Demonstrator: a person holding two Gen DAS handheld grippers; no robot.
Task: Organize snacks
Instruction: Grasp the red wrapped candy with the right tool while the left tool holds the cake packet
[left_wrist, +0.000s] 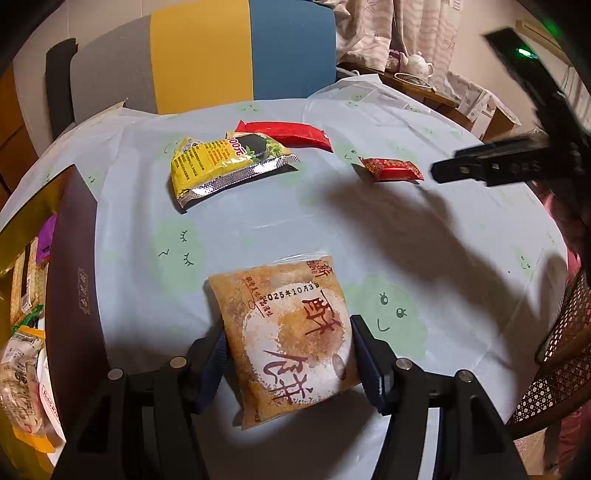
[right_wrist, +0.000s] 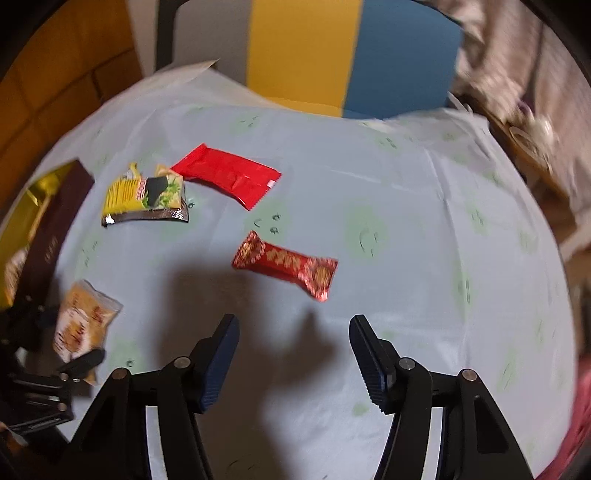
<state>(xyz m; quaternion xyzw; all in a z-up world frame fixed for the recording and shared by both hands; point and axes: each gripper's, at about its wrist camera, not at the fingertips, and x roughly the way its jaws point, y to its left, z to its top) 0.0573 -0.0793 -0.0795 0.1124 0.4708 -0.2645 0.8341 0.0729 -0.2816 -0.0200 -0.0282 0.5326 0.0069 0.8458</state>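
Note:
My left gripper (left_wrist: 290, 365) has its jaws on both sides of a tan pastry packet (left_wrist: 291, 332) with red characters, low over the table; the packet also shows in the right wrist view (right_wrist: 83, 319). My right gripper (right_wrist: 293, 354) is open and empty above the table, just short of a small red patterned candy bar (right_wrist: 286, 264), also seen in the left wrist view (left_wrist: 391, 168). A yellow seaweed snack bag (left_wrist: 218, 166) and a plain red packet (left_wrist: 288, 133) lie farther back; both show in the right wrist view (right_wrist: 144, 197) (right_wrist: 227, 175).
A dark brown box (left_wrist: 72, 288) with gold lining stands at the left table edge and holds several snack packs (left_wrist: 22, 373). A yellow and blue chair back (left_wrist: 243, 51) is behind the table. A wicker chair (left_wrist: 561, 354) is at the right.

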